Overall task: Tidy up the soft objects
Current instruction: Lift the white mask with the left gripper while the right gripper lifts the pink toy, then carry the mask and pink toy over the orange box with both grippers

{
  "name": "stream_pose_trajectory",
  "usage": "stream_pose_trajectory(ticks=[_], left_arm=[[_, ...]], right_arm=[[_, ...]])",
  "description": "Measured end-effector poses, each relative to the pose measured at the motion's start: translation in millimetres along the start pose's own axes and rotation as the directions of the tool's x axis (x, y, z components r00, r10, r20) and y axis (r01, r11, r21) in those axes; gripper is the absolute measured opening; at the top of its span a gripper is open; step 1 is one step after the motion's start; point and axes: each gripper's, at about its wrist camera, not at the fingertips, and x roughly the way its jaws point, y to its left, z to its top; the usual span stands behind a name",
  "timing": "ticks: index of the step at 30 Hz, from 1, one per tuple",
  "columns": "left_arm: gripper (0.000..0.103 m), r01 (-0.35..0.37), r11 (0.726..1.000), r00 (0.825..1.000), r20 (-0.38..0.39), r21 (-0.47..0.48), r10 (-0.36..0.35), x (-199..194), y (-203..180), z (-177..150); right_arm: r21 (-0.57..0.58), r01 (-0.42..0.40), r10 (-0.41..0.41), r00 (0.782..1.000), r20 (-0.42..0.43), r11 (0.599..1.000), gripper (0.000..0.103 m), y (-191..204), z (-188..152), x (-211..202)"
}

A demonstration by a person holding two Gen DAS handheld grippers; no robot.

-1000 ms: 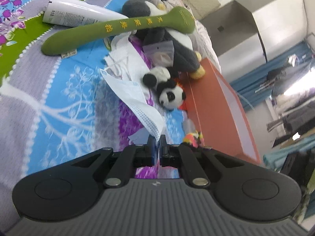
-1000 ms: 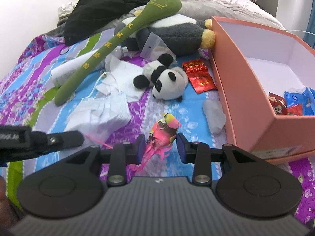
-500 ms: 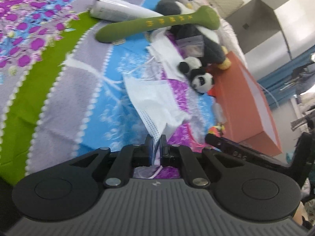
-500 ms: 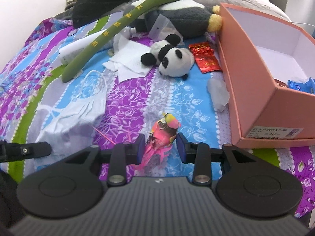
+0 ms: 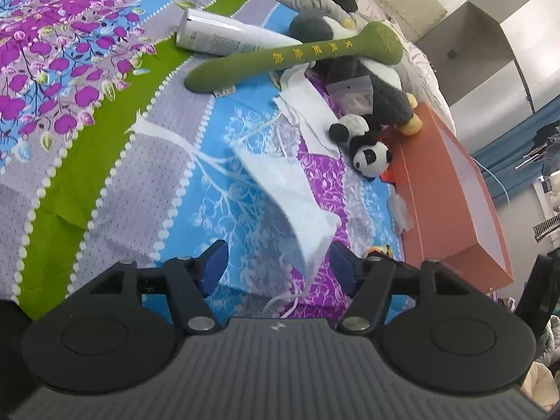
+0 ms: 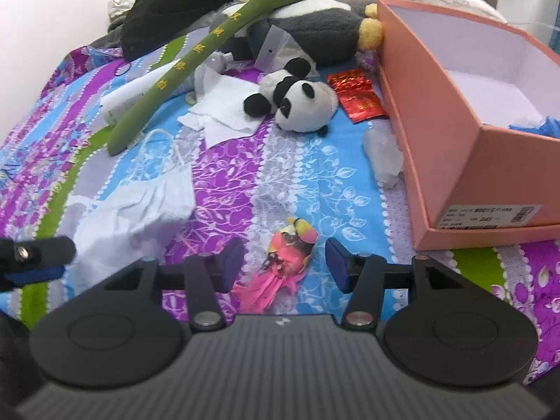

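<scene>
Face mask (image 5: 290, 199) on bedspread, orange box (image 6: 455, 147) holding blue packet (image 6: 539, 127), both claws released, just opening.

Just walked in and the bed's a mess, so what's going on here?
A person with a gripper in each hand is sorting soft things on the bedspread beside an orange box. The left gripper has just opened, its pads clear of the white face mask lying between them. The right gripper has also just opened around a small pink toy lying on the bed. The panda plush and green plush stick lie untouched.
</scene>
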Motion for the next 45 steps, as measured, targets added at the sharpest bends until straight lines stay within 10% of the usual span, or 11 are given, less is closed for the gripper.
stream_pose_trajectory(ticks=[19, 45], left_arm=[[0.073, -0.082, 0.958, 0.997, 0.029, 0.275, 0.077, 51, -63, 11], [0.010, -0.085, 0.939, 0.996, 0.009, 0.335, 0.087, 90, -74, 6]], right_arm=[[-0.039, -0.018, 0.018, 1.000, 0.022, 0.999, 0.032, -2, -3, 0], [-0.055, -0.035, 0.034, 0.999, -0.013, 0.998, 0.032, -10, -5, 5]])
